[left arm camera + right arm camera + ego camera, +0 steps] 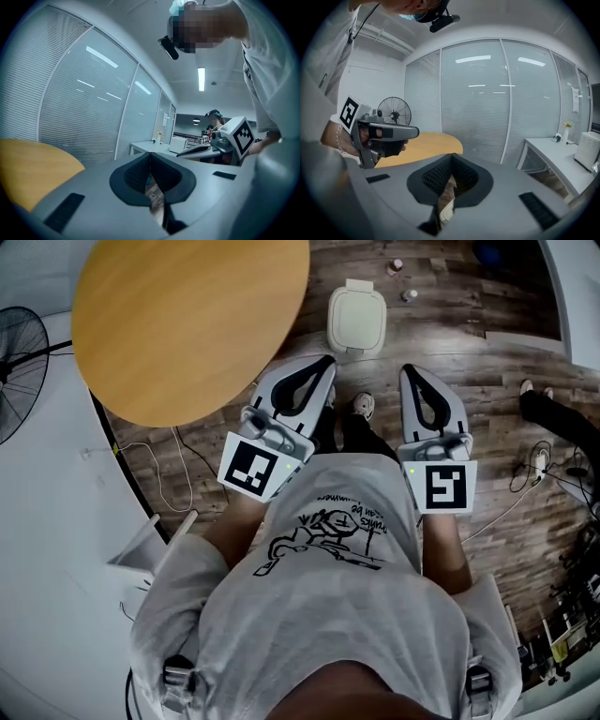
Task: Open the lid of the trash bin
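Observation:
A small white trash bin [356, 320] with its lid down stands on the wood floor just ahead of my feet. My left gripper [327, 360] is held low in front of my body, below and left of the bin, its jaws meeting at the tip with nothing between them. My right gripper [409, 369] hangs beside it, below and right of the bin, also shut and empty. In the left gripper view the left gripper [150, 153] has its jaws together. In the right gripper view a sliver of the white bin [446, 211] shows under the shut right gripper [452, 154].
A round wooden table [187, 324] fills the upper left, close to the bin. A standing fan [19, 362] is at the far left. Cables [178, 479] trail over the floor. Another person's legs [553, 413] are at the right, and small objects [398, 266] lie beyond the bin.

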The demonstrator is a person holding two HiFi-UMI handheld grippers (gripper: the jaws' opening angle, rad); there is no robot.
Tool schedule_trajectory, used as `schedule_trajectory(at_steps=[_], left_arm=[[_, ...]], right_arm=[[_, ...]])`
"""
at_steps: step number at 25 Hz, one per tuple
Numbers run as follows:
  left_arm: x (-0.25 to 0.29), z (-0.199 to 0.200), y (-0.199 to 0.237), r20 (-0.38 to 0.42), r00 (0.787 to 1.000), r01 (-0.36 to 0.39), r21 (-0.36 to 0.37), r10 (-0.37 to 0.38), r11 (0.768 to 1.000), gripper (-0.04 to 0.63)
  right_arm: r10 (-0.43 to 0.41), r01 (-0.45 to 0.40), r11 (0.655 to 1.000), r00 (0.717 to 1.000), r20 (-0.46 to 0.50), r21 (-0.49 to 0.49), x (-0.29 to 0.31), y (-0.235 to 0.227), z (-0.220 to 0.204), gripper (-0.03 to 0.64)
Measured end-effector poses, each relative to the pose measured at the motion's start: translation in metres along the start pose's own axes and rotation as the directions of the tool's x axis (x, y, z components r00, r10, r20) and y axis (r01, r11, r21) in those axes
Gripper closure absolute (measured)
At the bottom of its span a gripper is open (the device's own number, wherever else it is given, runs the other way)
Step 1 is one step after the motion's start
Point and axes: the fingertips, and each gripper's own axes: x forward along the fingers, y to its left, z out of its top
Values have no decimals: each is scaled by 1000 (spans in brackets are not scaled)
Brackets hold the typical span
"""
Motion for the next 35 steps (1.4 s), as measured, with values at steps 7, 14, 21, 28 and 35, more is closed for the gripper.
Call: schedule_trajectory(at_steps=[7, 14, 21, 28, 35], left_arm=[[8, -46, 6, -56, 998, -1, -34, -1, 999, 577], [8, -95, 12, -115, 993, 4, -49, -10, 999, 575], [16, -150, 22, -167, 986, -7, -70, -5, 997, 577], [23, -197, 28, -200, 980, -11, -85, -6, 996, 577], [33, -237, 38, -231, 973, -2, -87, -18, 996, 577]], right_arm=[[9, -10, 1000, 996, -89, -10, 22, 4, -56, 612], [9, -7, 1000, 989, -149, 14, 35, 9, -111, 612], [5, -3, 1000, 977, -213, 12, 47, 13, -166, 612], [3, 4, 1000, 964, -267, 23, 55, 18, -217, 611], [19, -13, 1000, 954, -301, 23, 71, 23, -254, 611]])
